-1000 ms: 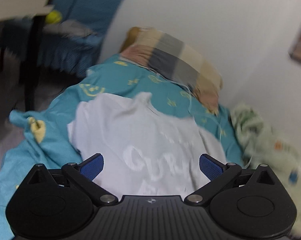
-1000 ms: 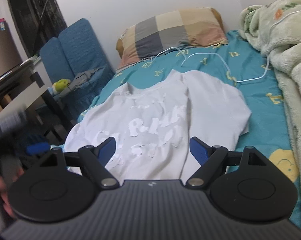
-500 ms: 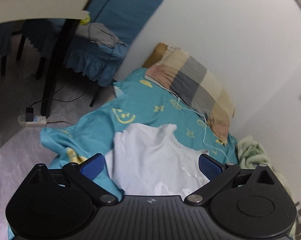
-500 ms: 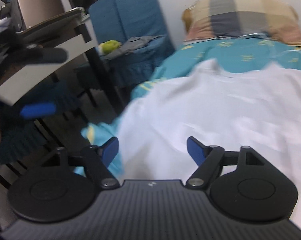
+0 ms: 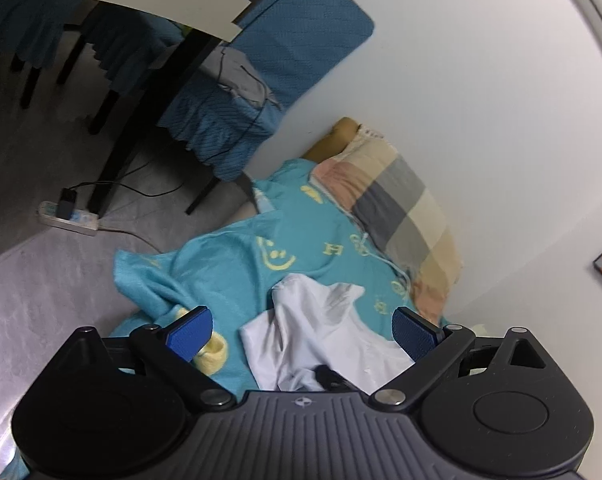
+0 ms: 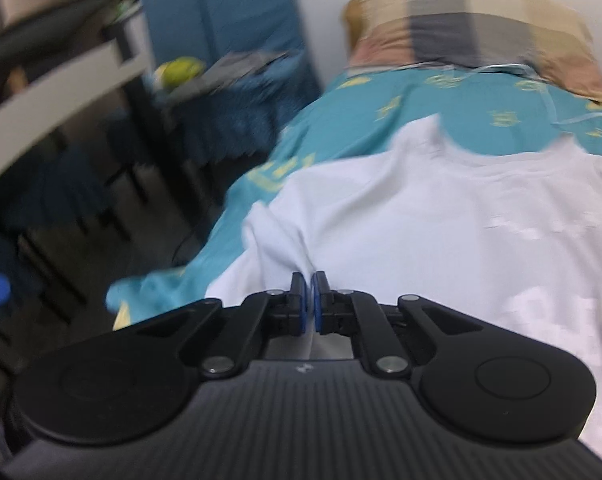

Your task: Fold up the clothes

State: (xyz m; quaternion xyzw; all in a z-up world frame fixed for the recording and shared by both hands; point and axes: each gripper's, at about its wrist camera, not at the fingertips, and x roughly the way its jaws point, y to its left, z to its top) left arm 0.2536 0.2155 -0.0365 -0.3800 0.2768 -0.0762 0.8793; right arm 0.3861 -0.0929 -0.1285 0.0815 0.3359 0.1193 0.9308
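A white T-shirt (image 5: pixel 325 320) with pale lettering lies on the teal bedsheet (image 5: pixel 237 256), its collar toward the pillow. In the right wrist view my right gripper (image 6: pixel 309 286) is shut on a bunched fold at the left edge of the T-shirt (image 6: pixel 441 220), and the cloth rises in a ridge between the pads. My left gripper (image 5: pixel 303 330) hovers over the shirt's crumpled left shoulder near the bed's edge. Its jaws stand wide and are closing, with the cloth below them and neither of the pads (image 5: pixel 191 330) touching it.
A checked pillow (image 5: pixel 393 208) lies against the white wall, and a thin white cable (image 6: pixel 557 116) runs in front of it. Left of the bed stand a blue covered chair (image 5: pixel 237 132) and a dark table leg (image 5: pixel 141 136). A power strip (image 5: pixel 67 216) lies on the grey floor.
My right gripper moved left to the shirt's edge and shut on a fold of it. My left gripper swung left toward the bed's edge. The shirt's left side is now bunched up.
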